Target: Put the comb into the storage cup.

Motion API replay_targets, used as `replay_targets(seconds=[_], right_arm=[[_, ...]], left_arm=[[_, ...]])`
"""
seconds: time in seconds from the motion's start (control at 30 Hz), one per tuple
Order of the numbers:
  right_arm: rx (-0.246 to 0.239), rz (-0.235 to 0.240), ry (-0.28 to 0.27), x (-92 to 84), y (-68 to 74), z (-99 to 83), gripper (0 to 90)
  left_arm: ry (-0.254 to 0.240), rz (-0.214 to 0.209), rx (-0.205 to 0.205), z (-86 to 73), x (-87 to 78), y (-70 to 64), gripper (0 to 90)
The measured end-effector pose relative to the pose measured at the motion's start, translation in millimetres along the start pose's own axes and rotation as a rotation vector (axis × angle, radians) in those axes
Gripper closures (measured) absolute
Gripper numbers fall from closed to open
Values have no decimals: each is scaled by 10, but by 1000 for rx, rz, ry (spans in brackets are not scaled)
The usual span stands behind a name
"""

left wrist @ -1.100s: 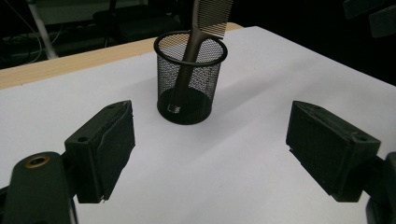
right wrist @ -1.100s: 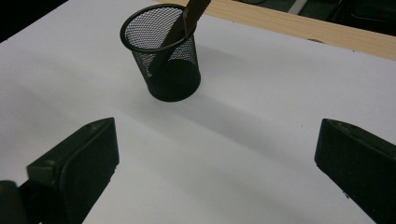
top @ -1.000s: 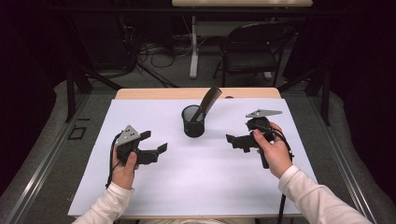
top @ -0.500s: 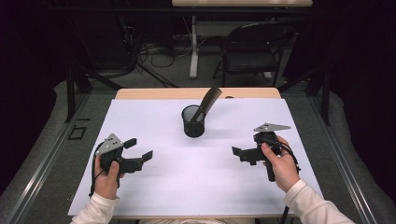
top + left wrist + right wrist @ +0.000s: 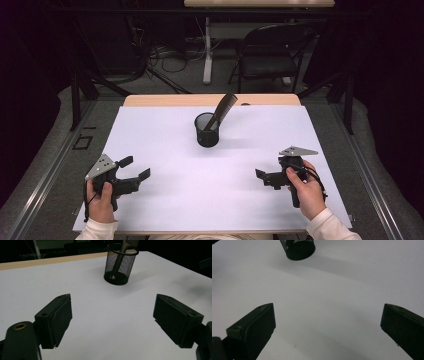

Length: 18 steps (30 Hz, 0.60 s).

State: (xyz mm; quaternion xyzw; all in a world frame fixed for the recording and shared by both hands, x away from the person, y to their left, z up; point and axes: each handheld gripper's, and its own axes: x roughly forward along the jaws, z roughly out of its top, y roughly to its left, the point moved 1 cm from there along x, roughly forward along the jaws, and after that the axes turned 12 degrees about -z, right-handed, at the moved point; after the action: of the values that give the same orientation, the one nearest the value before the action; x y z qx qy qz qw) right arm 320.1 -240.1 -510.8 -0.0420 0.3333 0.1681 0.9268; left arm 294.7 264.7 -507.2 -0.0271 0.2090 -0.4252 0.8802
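Note:
A black mesh cup [image 5: 207, 131] stands upright at the middle back of the white sheet [image 5: 210, 205]. A dark comb-like tool [image 5: 223, 109] leans out of it to the right. My left gripper [image 5: 136, 167] hovers near the front left of the sheet, open and holding nothing, pointing right toward the centre. In the left gripper view the wide-apart jaws of the left gripper [image 5: 113, 315] frame bare sheet, with the cup [image 5: 120, 263] far ahead. My right gripper [image 5: 262, 178] sits at the front right, open and empty, pointing left. In the right gripper view the right gripper [image 5: 328, 325] shows bare sheet and the cup's base [image 5: 299, 248].
The sheet covers a wooden table whose bare strip [image 5: 165, 100] shows at the back. A folding chair [image 5: 270, 55], cables and a table leg stand on the floor behind. Dark floor rails run along both sides.
Both hands have drawn back toward the front edge and lower; the left gripper shifted left, the right gripper shifted right. Both stay open. Cup and tool have not moved.

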Motion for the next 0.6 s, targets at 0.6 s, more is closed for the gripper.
replay_targets(seconds=[0.6], right_arm=[[19,-12,-63,-60,32,-386,0]], left_arm=[[12,26,-24,-177,-79,98,159]])
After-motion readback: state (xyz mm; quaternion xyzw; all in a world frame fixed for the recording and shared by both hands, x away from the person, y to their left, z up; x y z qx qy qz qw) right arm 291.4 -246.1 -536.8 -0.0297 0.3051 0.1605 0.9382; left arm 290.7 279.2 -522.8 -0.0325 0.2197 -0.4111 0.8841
